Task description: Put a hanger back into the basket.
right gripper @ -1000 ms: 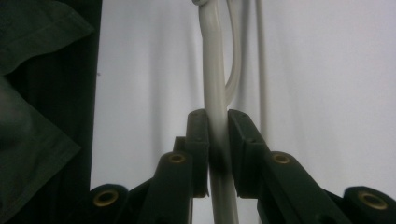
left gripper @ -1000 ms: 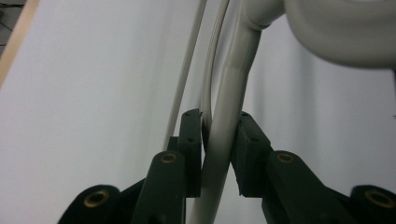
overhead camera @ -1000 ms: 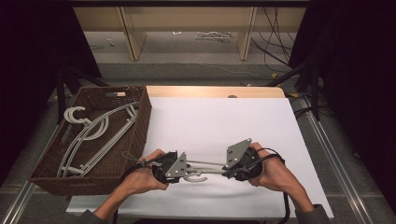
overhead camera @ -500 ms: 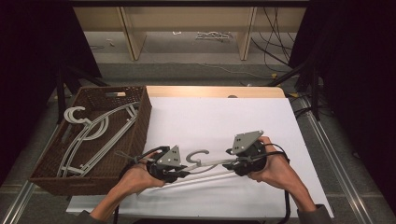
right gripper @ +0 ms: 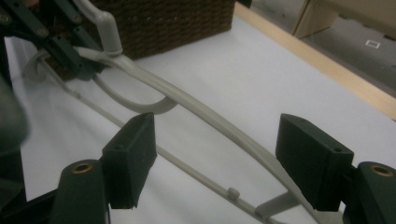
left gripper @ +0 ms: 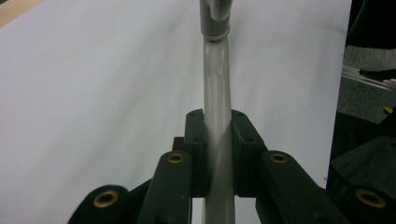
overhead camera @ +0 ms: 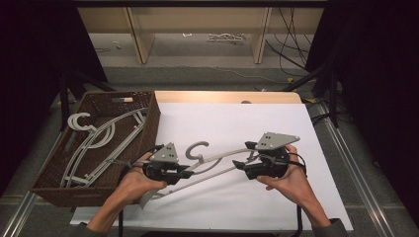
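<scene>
Hangers (overhead camera: 94, 143) piled in the wicker basket (overhead camera: 148, 116) overlap, so their count is unclear; the grey hanger (overhead camera: 212, 165) over the white counter (overhead camera: 237, 118) has its lower left end partly hidden under the left hand; the left gripper (overhead camera: 187, 173) clamps its shoulder beside the hook; the right gripper (overhead camera: 240, 155), jaws just opened wide, straddles the other arm without pressing it.

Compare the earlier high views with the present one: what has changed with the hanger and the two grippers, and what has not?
The right gripper has just opened, letting go of the grey hanger. The left gripper stays clamped on it and has tilted it up. The basket and its hangers are unchanged.
</scene>
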